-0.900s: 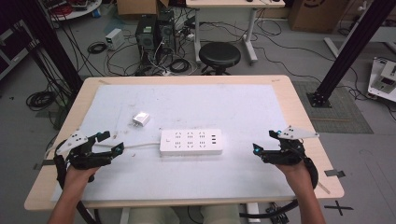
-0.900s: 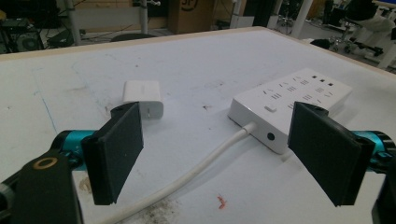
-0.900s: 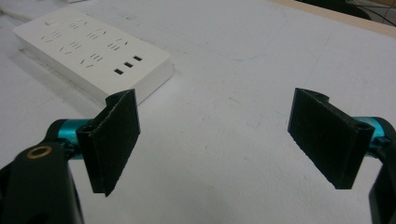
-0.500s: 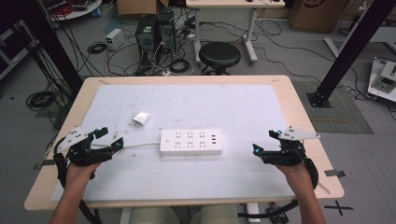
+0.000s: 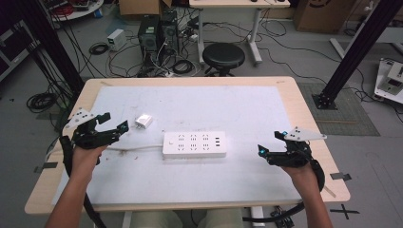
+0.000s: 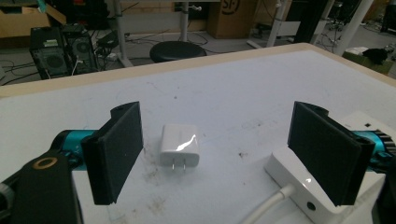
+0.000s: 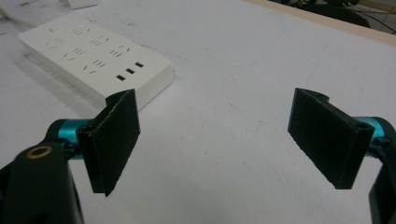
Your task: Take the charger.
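charger [image 6: 180, 144]: lies ahead between the spread jaws of the left gripper [image 5: 112, 128], prongs toward it
power strip [image 5: 194, 145]: long axis crosswise — right gripper [image 5: 269, 145] open, empty, farther off

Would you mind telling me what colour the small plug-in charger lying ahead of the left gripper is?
The charger is glossy white with two metal prongs, clearest in the left gripper view.

The high view looks forward and down from above the table's near edge, power strip [image 5: 194, 144] central. The left gripper view sits low and close at the strip's cable end, facing the far edge; the right gripper view faces its opposite end [image 7: 93, 60]
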Available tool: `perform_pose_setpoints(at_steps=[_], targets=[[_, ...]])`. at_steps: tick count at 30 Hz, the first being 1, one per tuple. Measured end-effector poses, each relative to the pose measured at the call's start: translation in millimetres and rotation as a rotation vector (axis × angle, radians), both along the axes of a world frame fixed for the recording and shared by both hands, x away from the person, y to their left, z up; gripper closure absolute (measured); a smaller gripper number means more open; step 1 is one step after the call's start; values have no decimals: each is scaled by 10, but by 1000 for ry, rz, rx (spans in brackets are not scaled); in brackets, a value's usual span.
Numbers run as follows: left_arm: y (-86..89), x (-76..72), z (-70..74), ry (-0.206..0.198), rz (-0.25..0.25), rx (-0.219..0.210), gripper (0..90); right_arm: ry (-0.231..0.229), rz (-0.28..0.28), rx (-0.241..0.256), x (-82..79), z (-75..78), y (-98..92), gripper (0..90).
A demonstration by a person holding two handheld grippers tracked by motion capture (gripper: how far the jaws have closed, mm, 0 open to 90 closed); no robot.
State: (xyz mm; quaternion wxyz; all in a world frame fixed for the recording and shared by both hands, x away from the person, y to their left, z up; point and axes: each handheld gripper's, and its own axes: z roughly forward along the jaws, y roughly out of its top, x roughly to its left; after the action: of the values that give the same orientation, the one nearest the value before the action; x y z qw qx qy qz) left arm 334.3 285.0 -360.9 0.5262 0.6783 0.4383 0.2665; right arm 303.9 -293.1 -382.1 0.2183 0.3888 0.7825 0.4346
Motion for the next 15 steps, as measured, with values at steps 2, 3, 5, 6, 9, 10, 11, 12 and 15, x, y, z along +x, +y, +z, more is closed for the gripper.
perform_pose_setpoints(at_steps=[2, 3, 5, 6, 9, 10, 11, 12, 15], targets=[[-42, 59, 39, -3, -7, 13, 182, -2, 0, -2, 3, -5, 2, 171], [-59, 91, 53, -2, -8, 15, 182, -2, 0, -2, 3, -5, 2, 171], [-88, 169, 78, 7, 0, 32, 182, 7, -1, 4, 9, -14, 4, 171], [-102, 213, 83, 7, 3, 35, 182, 13, -7, 12, 12, -17, 7, 171], [-144, 360, 81, 14, 15, 57, 182, 20, -12, 15, 40, -21, 13, 171], [-155, 399, 74, 17, 17, 55, 182, 23, -14, 14, 51, -13, 25, 171], [-171, 440, 65, 25, 20, 60, 182, 23, -14, 14, 51, -13, 25, 171], [-181, 479, 54, 31, 21, 67, 183, 19, -10, 12, 57, -11, 29, 171], [-208, 573, 1, 49, 29, 82, 182, 26, -13, 8, 61, -3, 39, 171]])
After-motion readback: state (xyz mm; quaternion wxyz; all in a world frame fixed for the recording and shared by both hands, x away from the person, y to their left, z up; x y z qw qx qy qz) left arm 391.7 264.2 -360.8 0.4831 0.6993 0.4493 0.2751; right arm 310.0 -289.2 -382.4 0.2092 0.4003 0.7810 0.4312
